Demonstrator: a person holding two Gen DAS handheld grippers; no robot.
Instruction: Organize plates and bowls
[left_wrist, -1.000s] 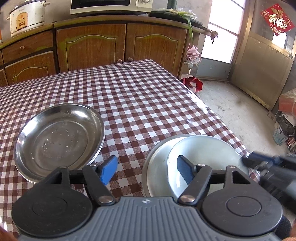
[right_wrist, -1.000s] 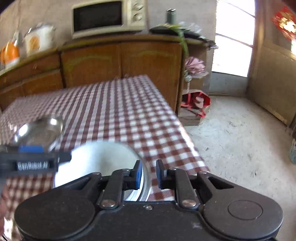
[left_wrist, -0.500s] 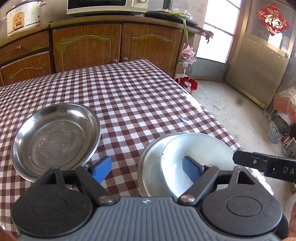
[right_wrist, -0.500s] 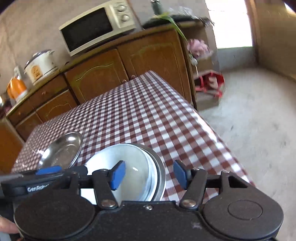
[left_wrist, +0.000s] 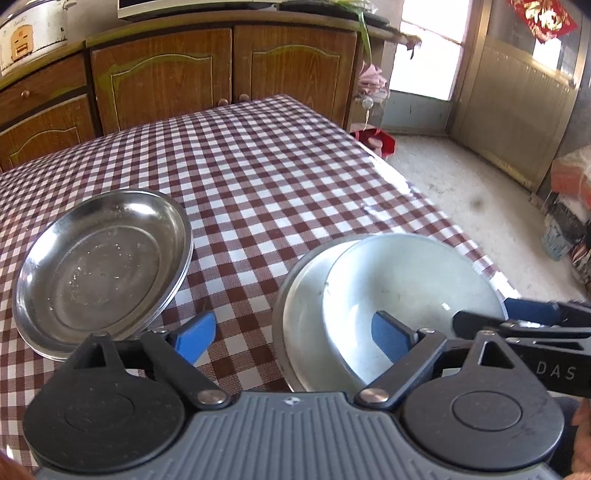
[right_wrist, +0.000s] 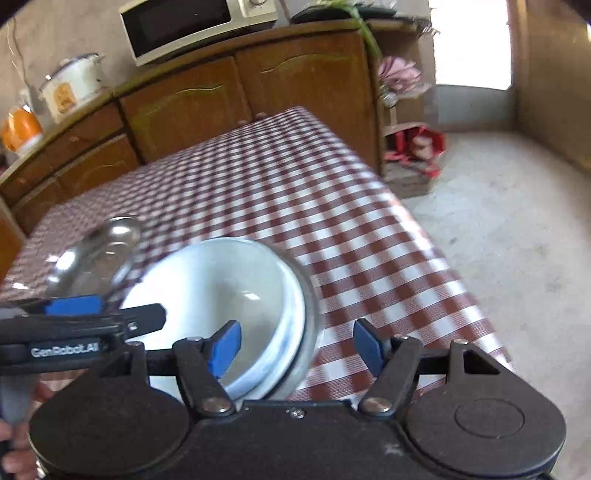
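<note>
A white bowl (left_wrist: 410, 284) sits inside a steel plate (left_wrist: 295, 310) near the table's front right corner; both also show in the right wrist view, the bowl (right_wrist: 218, 288) and the plate (right_wrist: 308, 332). Steel plates (left_wrist: 103, 258), stacked, lie to the left and appear blurred in the right wrist view (right_wrist: 99, 254). My left gripper (left_wrist: 291, 336) is open and empty, its right finger over the bowl. My right gripper (right_wrist: 295, 347) is open and empty, straddling the plate's near right rim. It shows at the bowl's right side in the left wrist view (left_wrist: 524, 317).
The table has a red-and-white checked cloth (left_wrist: 266, 166), with its right edge close to the bowl. Wooden cabinets (left_wrist: 221, 77) stand behind it, bearing a microwave (right_wrist: 192, 22) and a rice cooker (right_wrist: 70, 88). Bare floor (right_wrist: 498, 229) lies to the right.
My right gripper opened from nearly shut and swung in toward the bowl's right side. My left gripper opened wider and moved slightly closer to the dishes.
</note>
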